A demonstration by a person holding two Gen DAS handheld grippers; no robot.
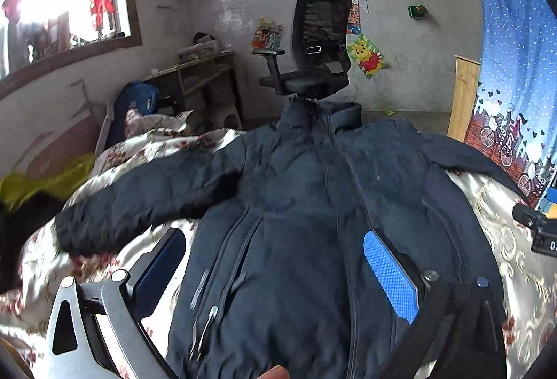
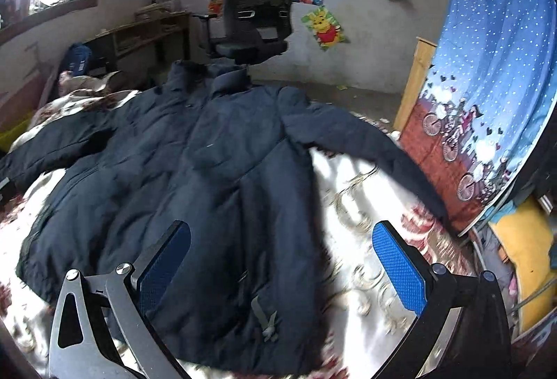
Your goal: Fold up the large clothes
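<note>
A dark navy padded jacket [image 1: 306, 205] lies spread front-up on a floral bedspread [image 1: 504, 257], collar away from me, both sleeves stretched out to the sides. My left gripper [image 1: 275, 260] is open and empty, hovering above the jacket's lower front near the zipper and pocket. In the right wrist view the jacket [image 2: 195, 177] fills the left and middle. My right gripper [image 2: 282, 257] is open and empty above the jacket's lower right hem, its right finger over the bedspread [image 2: 365, 239]. The right sleeve [image 2: 365, 149] reaches toward the curtain.
A black office chair [image 1: 313, 45] stands beyond the bed behind the collar. A wooden desk [image 1: 202, 76] is at the back left. A blue patterned curtain [image 2: 487, 83] hangs along the bed's right side. A yellow-green item [image 1: 41, 180] lies at the left edge.
</note>
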